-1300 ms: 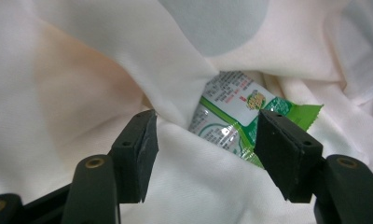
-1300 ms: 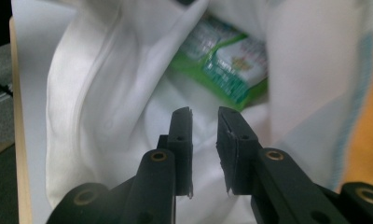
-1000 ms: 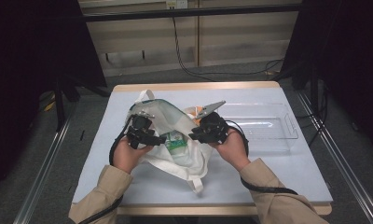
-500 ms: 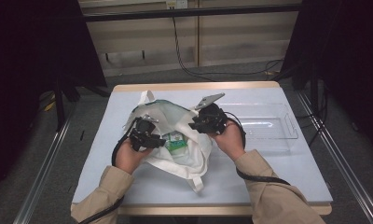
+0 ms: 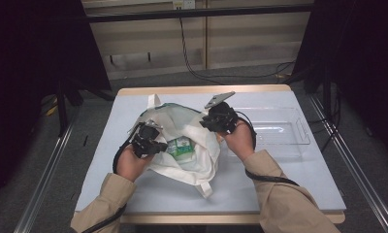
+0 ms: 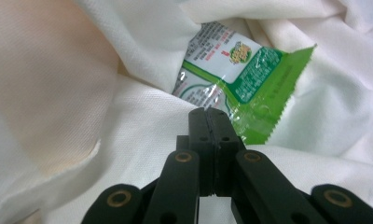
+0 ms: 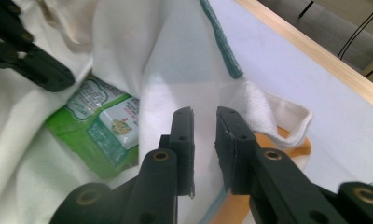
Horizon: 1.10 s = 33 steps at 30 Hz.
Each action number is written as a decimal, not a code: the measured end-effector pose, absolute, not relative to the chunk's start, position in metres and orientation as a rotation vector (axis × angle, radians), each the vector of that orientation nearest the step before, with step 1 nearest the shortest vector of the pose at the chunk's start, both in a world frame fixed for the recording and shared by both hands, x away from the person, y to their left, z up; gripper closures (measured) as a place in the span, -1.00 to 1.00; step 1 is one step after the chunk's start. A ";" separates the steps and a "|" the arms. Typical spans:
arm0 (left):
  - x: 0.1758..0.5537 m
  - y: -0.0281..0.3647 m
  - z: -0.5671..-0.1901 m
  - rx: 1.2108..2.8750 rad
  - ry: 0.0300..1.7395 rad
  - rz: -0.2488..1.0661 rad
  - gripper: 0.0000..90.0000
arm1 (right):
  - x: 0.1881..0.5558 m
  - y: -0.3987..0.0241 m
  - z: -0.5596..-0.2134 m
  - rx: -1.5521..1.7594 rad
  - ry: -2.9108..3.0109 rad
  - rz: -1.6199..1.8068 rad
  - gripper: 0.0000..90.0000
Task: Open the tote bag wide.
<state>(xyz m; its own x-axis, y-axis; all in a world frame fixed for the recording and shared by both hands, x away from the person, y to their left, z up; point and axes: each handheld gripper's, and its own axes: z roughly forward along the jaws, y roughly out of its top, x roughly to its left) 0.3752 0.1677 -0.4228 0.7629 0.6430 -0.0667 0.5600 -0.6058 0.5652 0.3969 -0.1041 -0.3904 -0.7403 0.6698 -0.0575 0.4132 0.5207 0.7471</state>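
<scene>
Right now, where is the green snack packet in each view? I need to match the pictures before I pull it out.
High view: the green snack packet lies in the mouth of the white cloth bag, centre, between the two grippers.
Left gripper view: upper centre to right, just beyond the closed jaws, partly tucked under a bag fold.
Right gripper view: lower left, left of the jaws, under a bag fold.
Shared landmark: the white cloth bag wrapped around the packet.

Compared with a second ago, the left gripper (image 5: 159,145) now has its jaws closed together at the bag's (image 5: 202,160) nine o'clock edge, while the right gripper (image 5: 212,120) sits further toward eleven o'clock, its jaws narrower over the cloth.
</scene>
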 end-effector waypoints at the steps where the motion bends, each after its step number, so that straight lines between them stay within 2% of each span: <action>1: 0.375 0.169 -0.423 2.381 0.900 0.199 1.00 | 0.399 -0.104 -0.391 0.898 2.430 1.055 0.74; 7: 0.368 0.177 -0.420 2.380 0.893 0.202 1.00 | 0.406 -0.106 -0.398 0.917 2.430 1.013 0.79; 14: 0.363 0.186 -0.419 2.357 0.902 0.201 1.00 | 0.413 -0.110 -0.404 0.946 2.444 0.975 0.99; 24: 0.361 0.193 -0.421 2.382 0.900 0.224 1.00 | 0.421 -0.103 -0.412 0.981 2.478 0.885 1.00; 33: 0.363 0.197 -0.425 2.358 0.940 0.187 1.00 | 0.424 -0.105 -0.416 1.039 2.475 0.917 1.00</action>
<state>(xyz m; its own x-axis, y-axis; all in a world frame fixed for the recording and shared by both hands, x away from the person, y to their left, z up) 0.3630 0.1972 -0.4254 0.7410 0.6664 -0.0826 0.5838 -0.5785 0.5696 0.4240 -0.1046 -0.4156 -0.6917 0.7215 -0.0306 0.5275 0.5337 0.6610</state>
